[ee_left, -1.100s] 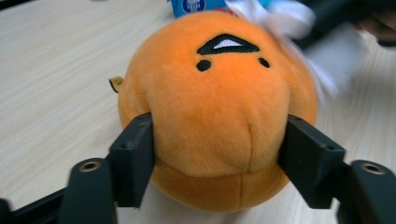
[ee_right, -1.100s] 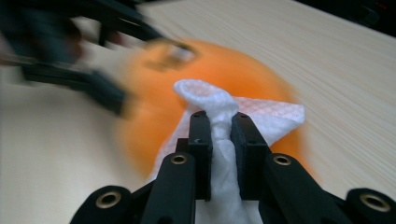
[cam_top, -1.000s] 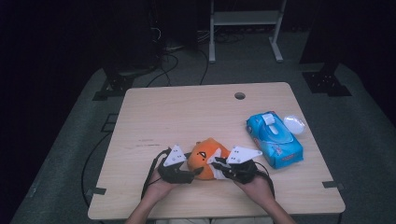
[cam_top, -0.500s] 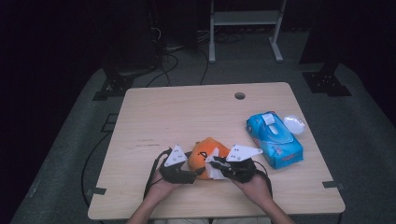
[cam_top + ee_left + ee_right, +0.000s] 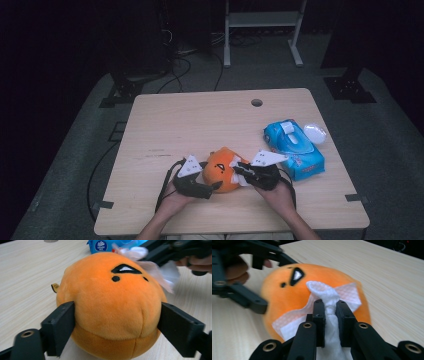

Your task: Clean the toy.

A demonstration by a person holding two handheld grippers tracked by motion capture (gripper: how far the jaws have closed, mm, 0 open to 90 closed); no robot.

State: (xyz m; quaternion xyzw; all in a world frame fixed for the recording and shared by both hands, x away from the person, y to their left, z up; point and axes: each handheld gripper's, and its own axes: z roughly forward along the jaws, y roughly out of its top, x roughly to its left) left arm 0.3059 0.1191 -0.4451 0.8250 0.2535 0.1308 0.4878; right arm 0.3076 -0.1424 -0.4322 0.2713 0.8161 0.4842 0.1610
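Note:
An orange plush toy with a black-lined face sits near the table's front edge. My left gripper reaches in from the left. In the left gripper view the toy lies between the jaws of the left gripper; they have just been opening, and their pads still rest against its sides. My right gripper comes from the right, shut on a bunched white tissue. In the right gripper view the tissue is pinched by the right gripper and lies spread against the toy beside its face.
A blue pack of wipes lies to the right of the toy, with a small white object behind it. The wooden table has a round hole near its far edge. Dark stands and cables sit on the floor beyond.
My right gripper has slid a little to the left across the toy with the tissue in it. The left hand has stayed in place.

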